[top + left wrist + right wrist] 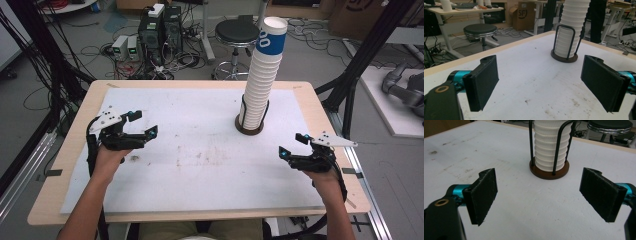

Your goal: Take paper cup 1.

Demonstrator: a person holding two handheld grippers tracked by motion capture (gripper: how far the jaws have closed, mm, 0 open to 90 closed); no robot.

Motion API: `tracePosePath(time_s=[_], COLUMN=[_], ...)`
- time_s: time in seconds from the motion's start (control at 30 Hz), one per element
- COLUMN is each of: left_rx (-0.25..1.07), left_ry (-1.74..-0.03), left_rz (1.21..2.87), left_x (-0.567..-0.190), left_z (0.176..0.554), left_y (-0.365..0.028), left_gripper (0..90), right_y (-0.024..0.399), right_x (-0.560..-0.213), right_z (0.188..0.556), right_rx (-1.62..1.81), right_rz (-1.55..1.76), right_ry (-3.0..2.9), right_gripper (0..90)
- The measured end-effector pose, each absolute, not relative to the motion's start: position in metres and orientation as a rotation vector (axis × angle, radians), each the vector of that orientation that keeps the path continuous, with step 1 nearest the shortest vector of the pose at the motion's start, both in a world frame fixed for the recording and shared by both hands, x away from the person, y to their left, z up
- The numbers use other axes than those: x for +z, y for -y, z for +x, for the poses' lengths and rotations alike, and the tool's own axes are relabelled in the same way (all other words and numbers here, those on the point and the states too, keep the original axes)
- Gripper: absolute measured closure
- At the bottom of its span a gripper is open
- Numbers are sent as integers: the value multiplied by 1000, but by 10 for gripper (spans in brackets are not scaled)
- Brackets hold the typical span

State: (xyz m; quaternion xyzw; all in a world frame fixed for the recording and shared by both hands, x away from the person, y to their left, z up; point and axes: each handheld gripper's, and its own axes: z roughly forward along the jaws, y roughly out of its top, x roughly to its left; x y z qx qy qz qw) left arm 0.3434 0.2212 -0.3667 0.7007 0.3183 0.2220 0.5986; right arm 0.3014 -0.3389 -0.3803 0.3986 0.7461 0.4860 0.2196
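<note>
White cup stack (261,75) near far edge, grippers wide apart

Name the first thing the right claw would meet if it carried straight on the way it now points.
Probably the cup stack in its wire holder; the right claw is open, with bare table between.

stool (237,32) | computer towers (161,27) | cardboard box (525,15) | floor cables (90,50)
</note>
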Motion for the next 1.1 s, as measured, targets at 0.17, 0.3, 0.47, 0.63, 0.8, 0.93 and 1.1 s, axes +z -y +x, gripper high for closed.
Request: tracePosePath(time_s=[0.17,0.3,0.47,0.63,0.8,0.93,1.1], left_rx=[516,519,514,511,509,499,486], left_ry=[-751,-756,-758,-751,-743,-738,-730], left_rz=[1631,1631,1627,1638,1633,1631,1638], left_x=[-369,-369,-370,-370,-369,-368,-369], left_z=[345,345,345,344,342,341,341], left_y=[-222,-223,-222,-221,-221,-219,-215], left_gripper=[144,144,144,144,144,144,144], right_y=[340,341,342,339,333,329,331], right_x=[-380,-382,-382,-380,-379,-373,-362], right_z=[302,302,300,302,304,305,312], right_rx=[1358,1360,1370,1410,1406,1393,1470], right_rz=[1104,1102,1106,1088,1083,1041,1029], right_ry=[-2059,-2058,-2043,-2052,-2062,-2084,-2063], right_gripper=[150,150,149,149,149,149,149])
